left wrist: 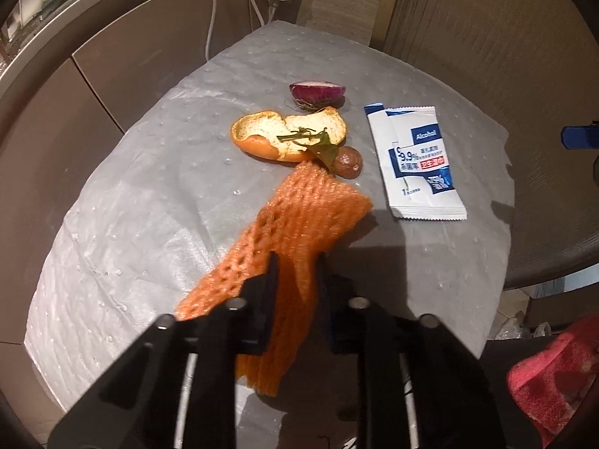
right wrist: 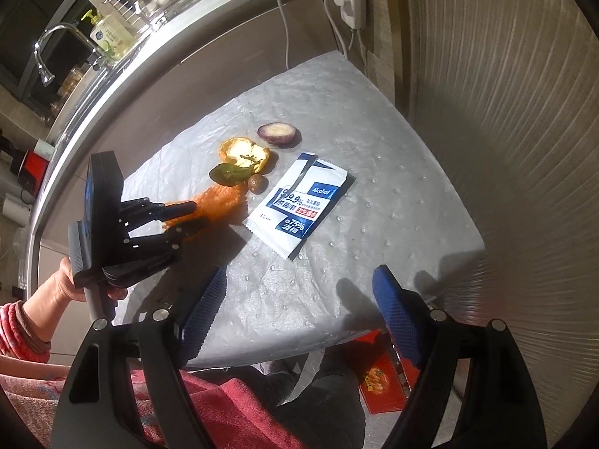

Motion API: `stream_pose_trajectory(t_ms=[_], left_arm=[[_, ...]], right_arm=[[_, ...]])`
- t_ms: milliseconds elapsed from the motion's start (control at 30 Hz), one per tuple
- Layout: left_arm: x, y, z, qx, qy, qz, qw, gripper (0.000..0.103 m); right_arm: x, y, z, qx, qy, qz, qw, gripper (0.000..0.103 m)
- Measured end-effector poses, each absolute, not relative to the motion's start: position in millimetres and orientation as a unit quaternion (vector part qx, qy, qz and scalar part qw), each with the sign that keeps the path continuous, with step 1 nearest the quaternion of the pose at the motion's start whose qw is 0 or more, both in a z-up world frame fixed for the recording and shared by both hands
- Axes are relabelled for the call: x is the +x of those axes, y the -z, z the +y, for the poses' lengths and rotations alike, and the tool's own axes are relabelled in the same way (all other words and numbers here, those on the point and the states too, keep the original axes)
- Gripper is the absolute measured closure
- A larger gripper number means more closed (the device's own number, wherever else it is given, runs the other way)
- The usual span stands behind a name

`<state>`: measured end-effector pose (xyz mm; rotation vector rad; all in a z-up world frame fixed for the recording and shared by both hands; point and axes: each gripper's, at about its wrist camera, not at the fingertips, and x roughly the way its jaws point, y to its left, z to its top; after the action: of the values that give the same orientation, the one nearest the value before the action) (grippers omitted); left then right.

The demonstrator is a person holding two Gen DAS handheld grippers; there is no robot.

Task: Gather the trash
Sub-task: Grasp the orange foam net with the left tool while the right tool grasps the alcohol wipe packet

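Now, from the left wrist, my left claw (left wrist: 295, 262) pinches the orange foam net (left wrist: 299, 217), its far end near the peel (left wrist: 288, 134) on the counter (left wrist: 149, 194). From the right wrist, my right claw (right wrist: 299, 299) gapes empty; I judge lifting the net away comes next.

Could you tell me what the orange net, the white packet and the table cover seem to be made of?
Orange net: likely soft foam mesh, matte, with open diamond holes; it bends limply where the left gripper pinches it.
White packet: probably plastic or foil film, smooth, slightly glossy, with crimped serrated ends.
Table cover: seemingly a grey fibrous pad, matte and dimpled; exact material unclear.
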<state>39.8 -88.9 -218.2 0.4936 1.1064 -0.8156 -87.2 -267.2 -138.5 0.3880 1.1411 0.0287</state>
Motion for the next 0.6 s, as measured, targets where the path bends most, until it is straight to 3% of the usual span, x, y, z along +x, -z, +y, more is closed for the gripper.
stream_pose_trajectory(t_ms=[600], left_arm=[[29.4, 168.7, -73.7, 0.21, 0.364, 0.467, 0.778, 0.094]], right_arm=[[-78.1, 150.9, -249.2, 0.16, -0.018, 0.546, 0.822, 0.023]])
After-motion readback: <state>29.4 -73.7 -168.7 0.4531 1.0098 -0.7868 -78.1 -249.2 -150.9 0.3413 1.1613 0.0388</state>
